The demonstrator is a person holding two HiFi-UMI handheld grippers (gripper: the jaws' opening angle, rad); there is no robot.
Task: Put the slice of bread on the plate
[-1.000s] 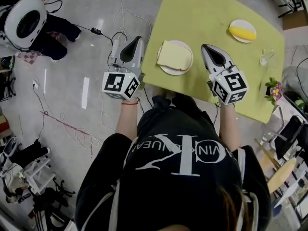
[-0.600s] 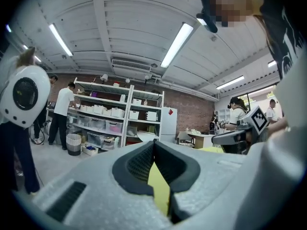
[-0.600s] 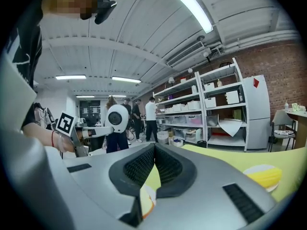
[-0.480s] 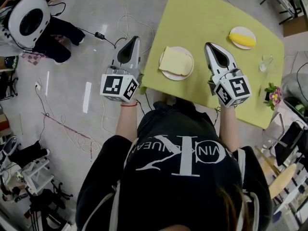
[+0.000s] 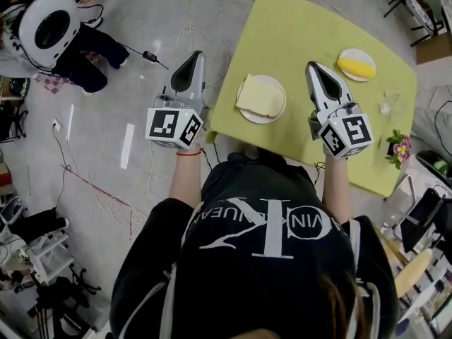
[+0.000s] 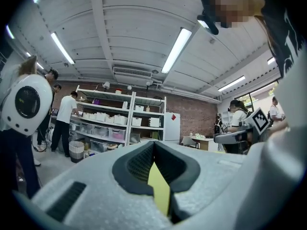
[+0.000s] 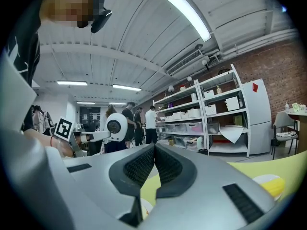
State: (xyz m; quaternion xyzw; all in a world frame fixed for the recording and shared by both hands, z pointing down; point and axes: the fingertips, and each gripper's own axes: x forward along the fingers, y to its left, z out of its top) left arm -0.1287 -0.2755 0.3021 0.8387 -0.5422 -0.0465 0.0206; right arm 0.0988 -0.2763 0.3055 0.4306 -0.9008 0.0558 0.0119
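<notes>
A pale slice of bread [image 5: 259, 96] lies flat on a white plate [image 5: 258, 121] near the front edge of the yellow-green table [image 5: 296, 27]. My left gripper [image 5: 197, 54] is held left of the table, over the floor, with its jaws shut and nothing between them. In the left gripper view its tips [image 6: 153, 145] meet. My right gripper [image 5: 313, 66] hovers over the table just right of the plate, also shut and empty. The right gripper view shows its tips [image 7: 154, 146] closed. Neither gripper touches the bread.
A second small plate with a yellow food item [image 5: 357, 63] sits further right on the table, with a clear glass [image 5: 386, 88] beyond it. A flower pot [image 5: 401, 145] stands by the table's right edge. Cables trail on the floor [image 5: 141, 140]. People stand by shelves.
Both grippers have lifted a little and stayed shut. The bread and its plate have not moved on the table.
</notes>
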